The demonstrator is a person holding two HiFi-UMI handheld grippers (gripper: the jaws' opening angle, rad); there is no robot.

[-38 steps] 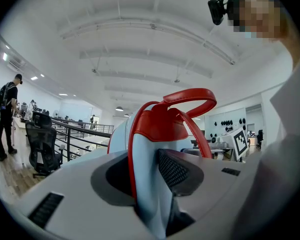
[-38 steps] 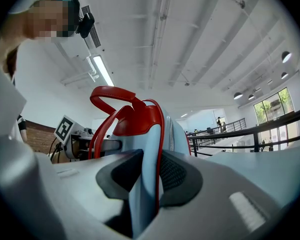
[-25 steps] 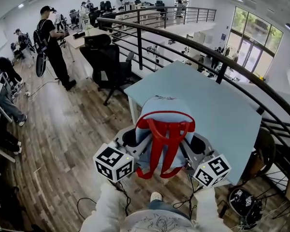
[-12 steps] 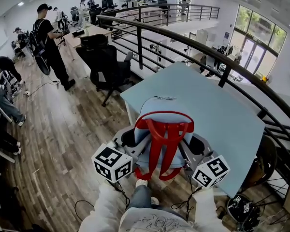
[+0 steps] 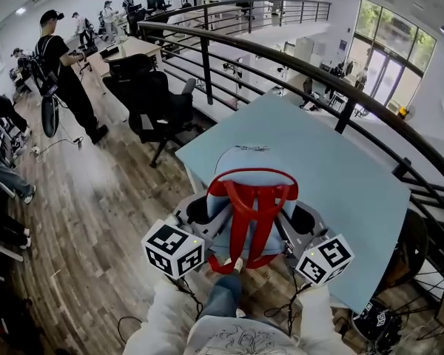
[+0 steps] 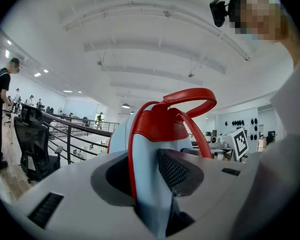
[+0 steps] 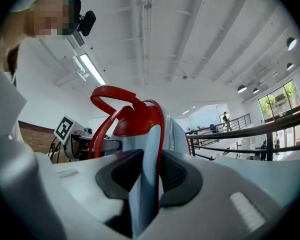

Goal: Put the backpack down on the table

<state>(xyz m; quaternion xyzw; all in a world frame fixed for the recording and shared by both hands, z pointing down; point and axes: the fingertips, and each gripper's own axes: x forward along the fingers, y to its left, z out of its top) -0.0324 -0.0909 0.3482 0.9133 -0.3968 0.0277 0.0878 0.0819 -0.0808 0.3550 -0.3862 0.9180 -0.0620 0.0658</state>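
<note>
A light blue backpack (image 5: 253, 170) with red straps and a red top handle hangs between my two grippers, above the near corner of the pale blue table (image 5: 333, 176). My left gripper (image 5: 207, 217) is shut on the backpack's left side; its dark pads pinch the blue fabric (image 6: 149, 184). On the other side, my right gripper (image 5: 296, 224) grips the right edge, with fabric (image 7: 142, 194) squeezed between its pads. In both gripper views the red handle (image 6: 190, 96) (image 7: 110, 96) rises above the jaws.
A curved black railing (image 5: 296, 65) runs behind the table. A black office chair (image 5: 152, 98) stands on the wooden floor to the left. A person (image 5: 59, 72) with a backpack stands farther left, with others seated beyond. Cables and gear (image 5: 374, 320) lie at the lower right.
I have walked closer to the table with the backpack held between both grippers; the table corner now lies under it. The grip on it looks unchanged.
</note>
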